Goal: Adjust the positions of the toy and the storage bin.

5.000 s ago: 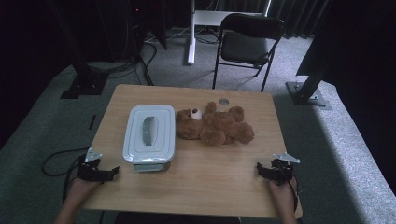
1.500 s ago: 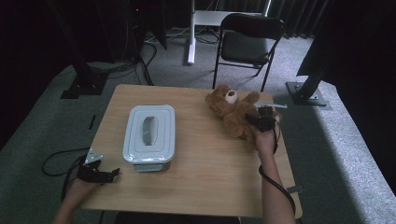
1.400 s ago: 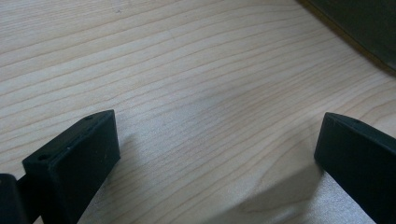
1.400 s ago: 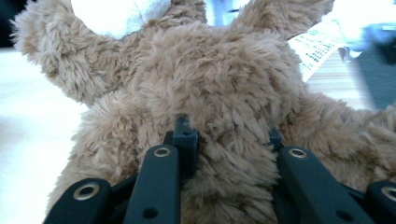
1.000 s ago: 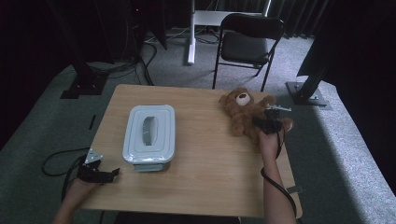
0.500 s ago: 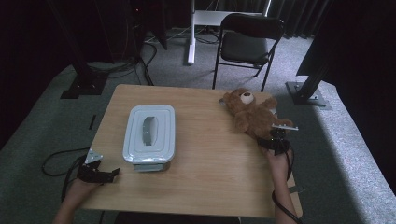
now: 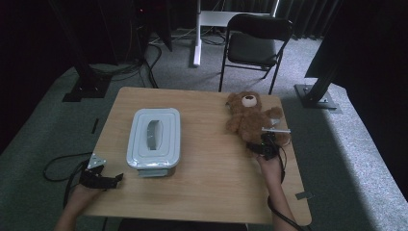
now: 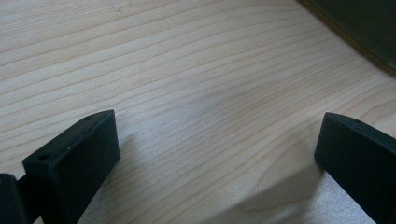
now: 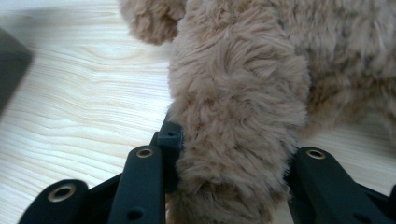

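The right gripper point(image 7: 266, 144) is clamping a leg of the bear point(image 7: 250, 118), its jaws having just been closing on the fur. The bear is lying at the table's point(image 7: 207, 183) far right corner. The left gripper point(image 7: 103, 179) is resting spread wide at the near left edge, beside the box point(image 7: 154, 137).

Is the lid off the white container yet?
No, in the high view the lid sits flat on the white container, handle facing up.
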